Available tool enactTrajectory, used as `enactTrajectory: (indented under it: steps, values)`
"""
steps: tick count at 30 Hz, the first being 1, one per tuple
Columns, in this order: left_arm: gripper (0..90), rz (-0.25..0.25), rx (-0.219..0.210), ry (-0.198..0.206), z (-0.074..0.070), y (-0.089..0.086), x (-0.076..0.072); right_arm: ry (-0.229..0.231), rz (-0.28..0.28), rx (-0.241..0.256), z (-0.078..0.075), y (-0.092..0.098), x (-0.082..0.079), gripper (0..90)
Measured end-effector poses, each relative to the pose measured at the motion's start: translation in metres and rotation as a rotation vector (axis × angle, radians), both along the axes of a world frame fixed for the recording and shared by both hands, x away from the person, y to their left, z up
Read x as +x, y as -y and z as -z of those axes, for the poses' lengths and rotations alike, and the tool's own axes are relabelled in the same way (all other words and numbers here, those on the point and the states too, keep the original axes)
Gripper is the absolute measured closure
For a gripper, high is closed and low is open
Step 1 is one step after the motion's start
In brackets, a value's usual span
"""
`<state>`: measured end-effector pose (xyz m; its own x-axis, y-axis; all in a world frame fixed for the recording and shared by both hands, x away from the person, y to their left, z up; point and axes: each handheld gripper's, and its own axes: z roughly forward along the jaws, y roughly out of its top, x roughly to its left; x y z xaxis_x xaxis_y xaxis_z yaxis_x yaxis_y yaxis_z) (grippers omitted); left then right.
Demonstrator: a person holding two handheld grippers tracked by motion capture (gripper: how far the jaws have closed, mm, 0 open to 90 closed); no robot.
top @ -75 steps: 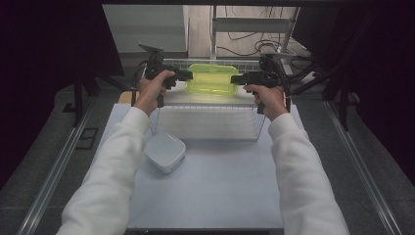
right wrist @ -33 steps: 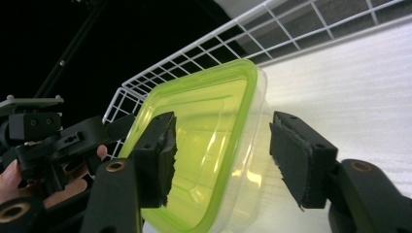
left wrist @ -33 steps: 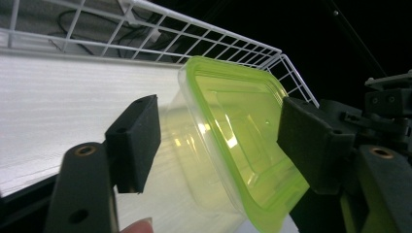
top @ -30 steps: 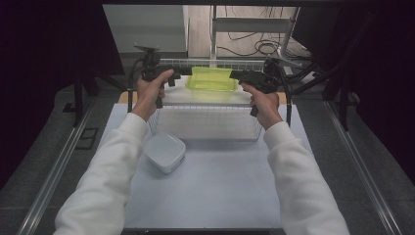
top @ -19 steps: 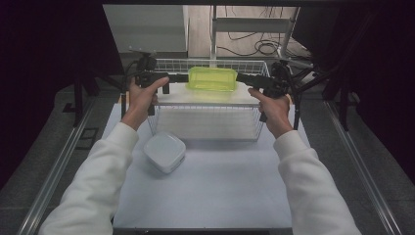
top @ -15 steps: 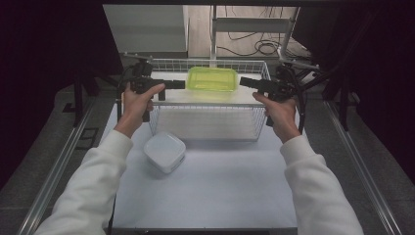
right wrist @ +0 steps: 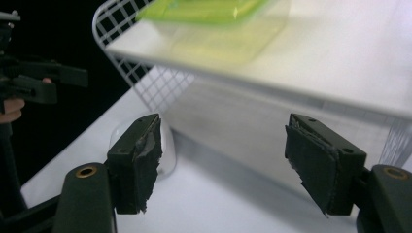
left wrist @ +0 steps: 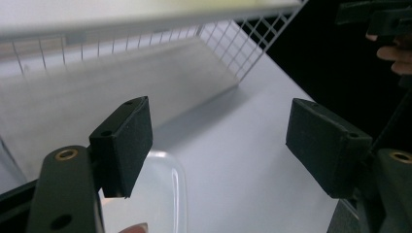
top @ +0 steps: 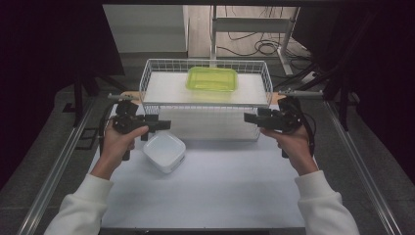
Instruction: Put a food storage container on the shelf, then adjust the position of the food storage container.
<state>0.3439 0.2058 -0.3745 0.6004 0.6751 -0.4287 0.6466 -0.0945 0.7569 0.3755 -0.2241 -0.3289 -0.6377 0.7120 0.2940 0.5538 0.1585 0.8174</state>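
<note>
Left gripper: jaws spread, empty, just above white tub on table. Right gripper: spread, empty. Green tub: on rack top. Advice: approach white tub level, straddle rim squarely.

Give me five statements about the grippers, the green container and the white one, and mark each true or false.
1. The green container sits on the top shelf of the wire basket rack. True.
2. The left gripper is clamped on the green container. False: its jaws stand open with nothing between them, in front of the rack.
3. The white container lies on the table near the left gripper. True.
4. The right gripper holds the white container. False: it is open and empty, across the table from it.
5. The white container is stacked on the green one. False: they are apart, one on the table, one on the rack.
</note>
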Motion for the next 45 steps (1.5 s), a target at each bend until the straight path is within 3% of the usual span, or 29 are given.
enactTrajectory:
  steps: [9,15,20,23,28,31,36,42,45]
  values:
    - [25.2,0.006,0.062,-0.029,0.038,-0.003,-0.028,-0.046,-0.082,-0.058,0.044,0.008,-0.028,28.1]
    - [25.4,0.031,0.126,-0.06,0.056,-0.001,-0.033,-0.089,-0.095,-0.108,0.073,0.005,-0.038,27.5]
    - [25.8,0.043,0.142,-0.083,0.065,-0.003,-0.035,-0.143,-0.131,-0.189,0.098,-0.004,-0.045,26.7]
    - [25.9,0.037,0.179,-0.087,0.069,-0.004,-0.034,-0.16,-0.133,-0.201,0.106,-0.007,-0.044,26.6]
    - [26.0,0.03,0.206,-0.11,0.078,-0.008,-0.035,-0.167,-0.128,-0.21,0.11,-0.01,-0.042,26.6]
    - [25.6,0.026,0.207,-0.104,0.077,-0.006,-0.033,-0.175,-0.129,-0.213,0.112,-0.009,-0.045,26.6]
    - [26.0,0.022,0.244,-0.094,0.079,-0.005,-0.032,-0.185,-0.129,-0.222,0.116,-0.007,-0.05,26.6]
    - [27.2,0.0,0.223,-0.095,0.08,-0.013,-0.03,-0.198,-0.122,-0.222,0.119,-0.008,-0.048,26.6]
    - [27.6,-0.009,0.245,-0.095,0.082,-0.019,-0.028,-0.199,-0.113,-0.217,0.119,-0.007,-0.047,26.7]
